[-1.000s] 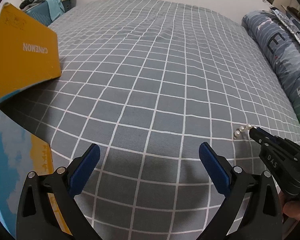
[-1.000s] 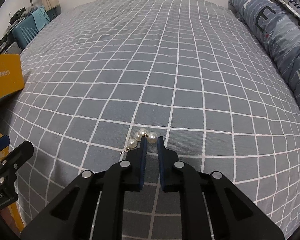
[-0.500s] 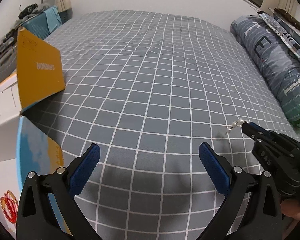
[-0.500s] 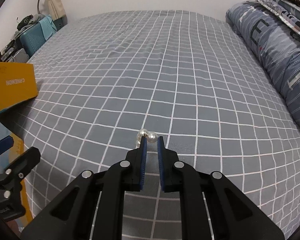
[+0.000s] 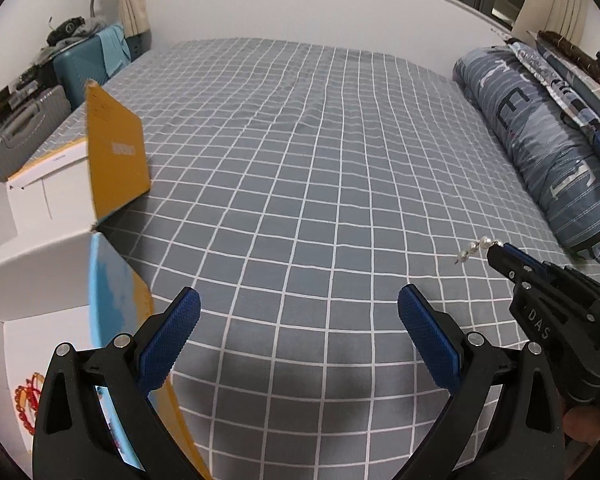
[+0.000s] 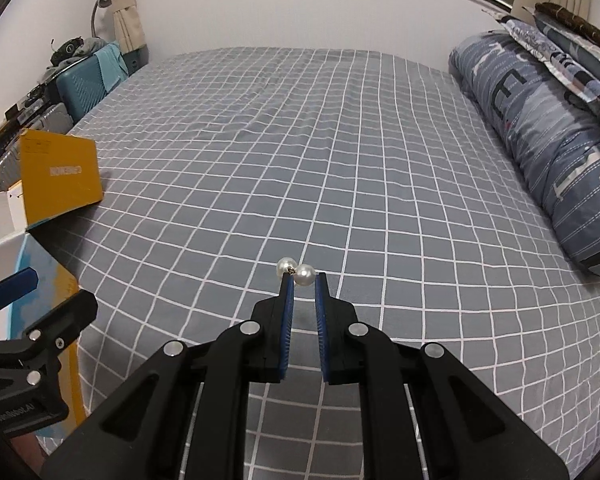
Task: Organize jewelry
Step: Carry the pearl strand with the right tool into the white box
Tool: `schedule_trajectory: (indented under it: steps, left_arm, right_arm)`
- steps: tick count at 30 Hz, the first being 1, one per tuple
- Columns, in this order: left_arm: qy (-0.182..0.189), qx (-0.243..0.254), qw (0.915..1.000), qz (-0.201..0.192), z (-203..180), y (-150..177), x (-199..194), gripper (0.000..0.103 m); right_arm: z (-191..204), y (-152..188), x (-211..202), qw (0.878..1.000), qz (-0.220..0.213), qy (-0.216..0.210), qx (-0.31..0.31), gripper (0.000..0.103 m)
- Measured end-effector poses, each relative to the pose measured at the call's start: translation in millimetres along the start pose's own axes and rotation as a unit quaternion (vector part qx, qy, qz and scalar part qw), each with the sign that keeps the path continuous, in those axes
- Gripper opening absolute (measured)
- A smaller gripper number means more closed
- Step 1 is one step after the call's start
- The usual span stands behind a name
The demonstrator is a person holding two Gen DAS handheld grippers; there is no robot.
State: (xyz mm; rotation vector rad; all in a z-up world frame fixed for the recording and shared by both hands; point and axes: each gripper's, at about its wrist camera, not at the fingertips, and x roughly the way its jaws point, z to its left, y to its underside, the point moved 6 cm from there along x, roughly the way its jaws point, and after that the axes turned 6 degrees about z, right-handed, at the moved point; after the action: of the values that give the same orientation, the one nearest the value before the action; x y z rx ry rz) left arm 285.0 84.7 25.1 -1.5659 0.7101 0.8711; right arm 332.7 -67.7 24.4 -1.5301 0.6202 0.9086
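Note:
My right gripper [image 6: 302, 280] is shut on a pearl earring [image 6: 298, 272], held in the air above the grey checked bed. The earring also shows in the left wrist view [image 5: 479, 245], hanging from the right gripper's tip [image 5: 500, 249]. My left gripper [image 5: 296, 324] is open and empty, low over the bed's near edge. An open yellow-and-white box [image 5: 52, 200] stands at the left, its yellow lid flap [image 5: 116, 156] upright; a red bead bracelet [image 5: 26, 398] lies inside it. The box also shows in the right wrist view [image 6: 60, 176].
The bed sheet [image 5: 308, 160] spreads ahead. A rolled blue quilt [image 5: 540, 136] and pillows lie along the right side. Suitcases [image 5: 84, 68] and clutter stand at the far left by the wall.
Both grippers have risen and pulled back from the bed. The pearl earring has been lifted off the sheet in the right gripper. More of the box has come into view.

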Motion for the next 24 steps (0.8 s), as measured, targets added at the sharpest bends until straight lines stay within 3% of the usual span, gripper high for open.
schedule_trajectory:
  steps: [13,24]
  left_arm:
    - [-0.013,0.000,0.9996,-0.024,21.0,4.4,-34.8,0.097]
    - [-0.009,-0.013,0.9994,-0.030,45.6,19.0,-60.4,0.097]
  right_arm:
    - [18.7,7.2,-30.8,1.000,-0.018,0.003,-0.017,0.010]
    - [57.3,13.2,-51.5,0.999,-0.023,-0.021,-0.030,0.010]
